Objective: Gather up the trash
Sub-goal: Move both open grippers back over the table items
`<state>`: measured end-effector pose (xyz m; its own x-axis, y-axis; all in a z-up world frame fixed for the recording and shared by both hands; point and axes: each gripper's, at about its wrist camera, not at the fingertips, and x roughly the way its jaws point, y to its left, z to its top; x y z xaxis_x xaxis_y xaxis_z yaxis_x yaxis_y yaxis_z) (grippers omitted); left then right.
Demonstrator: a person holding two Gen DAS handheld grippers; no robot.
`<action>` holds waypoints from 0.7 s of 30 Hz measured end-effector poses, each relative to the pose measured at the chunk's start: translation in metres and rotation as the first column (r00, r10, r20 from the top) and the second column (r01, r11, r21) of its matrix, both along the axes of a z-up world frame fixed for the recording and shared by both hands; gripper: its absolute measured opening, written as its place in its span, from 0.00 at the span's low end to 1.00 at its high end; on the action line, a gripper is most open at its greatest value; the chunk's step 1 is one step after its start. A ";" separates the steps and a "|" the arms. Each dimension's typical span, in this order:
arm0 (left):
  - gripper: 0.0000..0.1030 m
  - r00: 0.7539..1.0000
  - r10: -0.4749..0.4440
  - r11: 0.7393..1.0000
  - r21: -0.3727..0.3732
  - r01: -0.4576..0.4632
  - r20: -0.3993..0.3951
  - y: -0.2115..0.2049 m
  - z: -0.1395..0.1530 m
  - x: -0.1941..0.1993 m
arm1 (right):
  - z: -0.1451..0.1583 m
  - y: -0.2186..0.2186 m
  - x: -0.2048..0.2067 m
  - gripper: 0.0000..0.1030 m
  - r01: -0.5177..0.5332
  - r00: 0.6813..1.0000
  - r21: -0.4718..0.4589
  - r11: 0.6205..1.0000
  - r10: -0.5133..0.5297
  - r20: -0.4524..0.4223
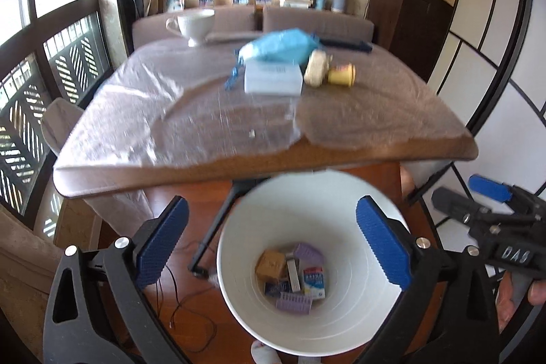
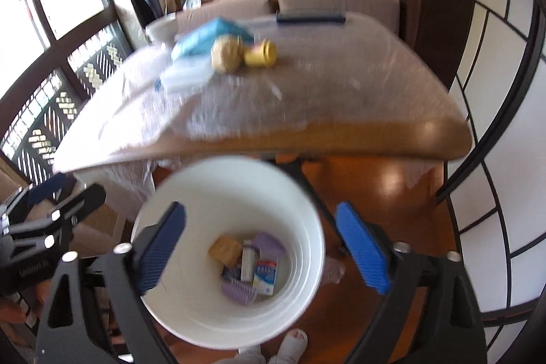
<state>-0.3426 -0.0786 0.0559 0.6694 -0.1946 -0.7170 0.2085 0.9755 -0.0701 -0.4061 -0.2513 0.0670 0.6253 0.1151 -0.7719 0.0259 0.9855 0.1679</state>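
A white bin (image 1: 307, 323) stands on the wooden floor just below the table's near edge. In its bottom lie several pieces of trash (image 1: 293, 275): a brown box, purple ribbed pieces and a blue-and-white carton. My left gripper (image 1: 272, 202) hangs above the bin, open, with nothing between its blue pads. My right gripper (image 2: 261, 207) also hangs over the bin (image 2: 221, 186), open and empty. On the table lie a blue bag (image 1: 279, 45), a white box (image 1: 273, 77), a beige round thing (image 1: 315, 69) and a yellow cup (image 1: 341, 74).
The table (image 1: 239, 159) has a clear plastic cover, and a white teacup (image 1: 192, 23) stands at its far left. A dark blue bar (image 1: 344, 44) lies at the far edge. Chairs stand behind the table and a panelled screen (image 1: 494, 74) to the right. Thin cables (image 1: 184, 306) lie on the floor.
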 end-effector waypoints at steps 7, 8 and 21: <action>0.97 0.997 -0.037 0.999 0.030 0.035 0.065 0.006 0.017 0.013 | 0.051 0.007 0.018 0.96 0.004 0.987 -0.071 0.997 0.007 0.160; 0.97 0.998 -0.035 0.999 0.031 0.033 0.059 0.008 0.016 0.018 | 0.053 0.007 0.025 0.96 0.014 0.986 -0.096 0.995 0.002 0.169; 0.97 1.000 0.006 0.997 0.076 -0.006 -0.004 -0.014 0.002 0.100 | 0.023 -0.012 0.117 0.96 -0.002 0.997 -0.161 0.987 0.014 0.070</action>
<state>-0.2426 -0.0929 0.0577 0.6673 -0.1354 -0.7324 0.2027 0.9792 0.0036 -0.2893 -0.2633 0.0900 0.6787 -0.0016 -0.7344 0.0117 0.9999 0.0086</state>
